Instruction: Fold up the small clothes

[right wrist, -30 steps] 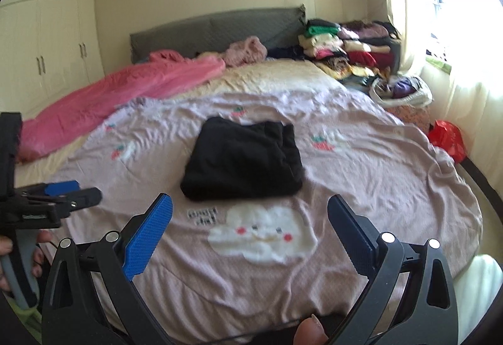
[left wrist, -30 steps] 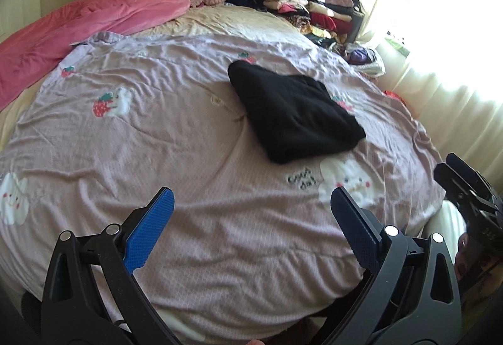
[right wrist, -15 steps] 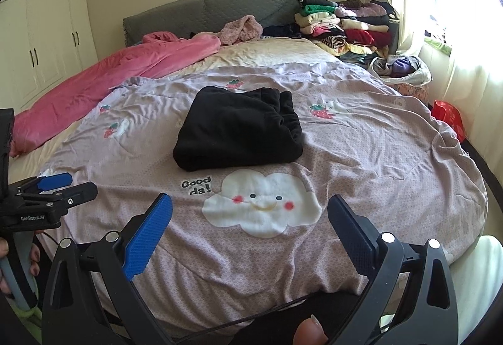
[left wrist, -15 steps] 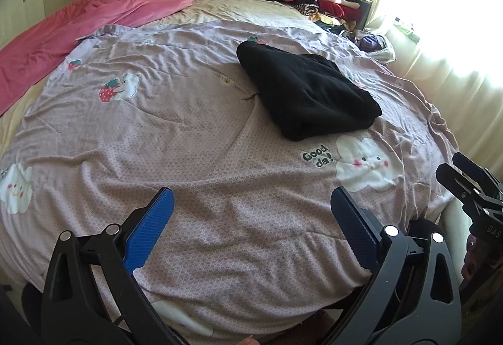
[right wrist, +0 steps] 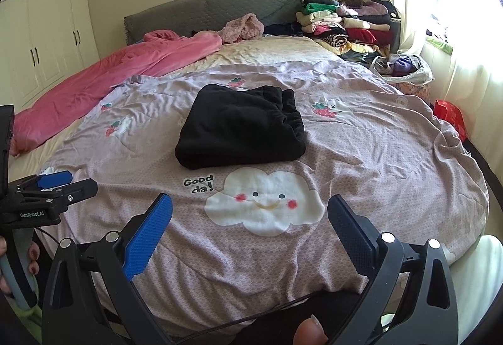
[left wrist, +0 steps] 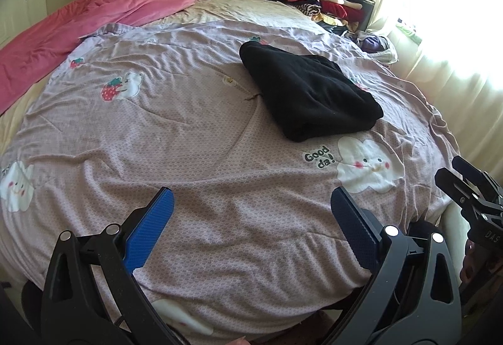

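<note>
The black garment (right wrist: 240,126) lies folded on the quilt (right wrist: 377,156), well ahead of both wide-open, empty grippers, straight before the right gripper (right wrist: 250,220) and off to the right of the left gripper (left wrist: 251,216).

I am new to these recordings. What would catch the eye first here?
A folded black garment lies mid-bed on the lilac quilt, just beyond a smiling white cloud print. Both grippers, left and right, hover open near the bed's foot.
</note>
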The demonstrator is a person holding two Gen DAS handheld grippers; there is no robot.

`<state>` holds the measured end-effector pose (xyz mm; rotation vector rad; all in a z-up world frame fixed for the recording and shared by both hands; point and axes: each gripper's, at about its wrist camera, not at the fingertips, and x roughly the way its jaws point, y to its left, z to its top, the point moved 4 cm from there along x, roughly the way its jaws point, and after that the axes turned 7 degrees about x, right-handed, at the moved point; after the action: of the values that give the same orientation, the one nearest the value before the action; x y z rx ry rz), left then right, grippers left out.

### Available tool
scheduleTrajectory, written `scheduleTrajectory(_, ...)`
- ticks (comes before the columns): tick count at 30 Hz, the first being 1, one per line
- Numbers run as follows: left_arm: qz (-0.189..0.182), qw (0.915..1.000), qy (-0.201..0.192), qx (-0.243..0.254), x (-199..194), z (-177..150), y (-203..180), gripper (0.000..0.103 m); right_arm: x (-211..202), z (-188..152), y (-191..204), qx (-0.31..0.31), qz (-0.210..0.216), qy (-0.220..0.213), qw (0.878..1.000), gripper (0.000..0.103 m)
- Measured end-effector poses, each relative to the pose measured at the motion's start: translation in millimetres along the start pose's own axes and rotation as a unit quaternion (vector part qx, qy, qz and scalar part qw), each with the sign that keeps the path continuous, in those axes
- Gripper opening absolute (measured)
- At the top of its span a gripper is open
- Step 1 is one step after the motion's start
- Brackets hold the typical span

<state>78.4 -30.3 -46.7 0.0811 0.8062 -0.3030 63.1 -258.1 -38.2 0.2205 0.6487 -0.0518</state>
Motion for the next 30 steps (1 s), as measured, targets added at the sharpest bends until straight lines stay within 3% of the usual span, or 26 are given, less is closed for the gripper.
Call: scheduleTrajectory(30,0.0,0.9999,-0.003,-0.01,-6.5,2.8,-1.2,0.094,-3.3,0.1,0.2,-0.002,0.001,-0.001,1.0,0.099)
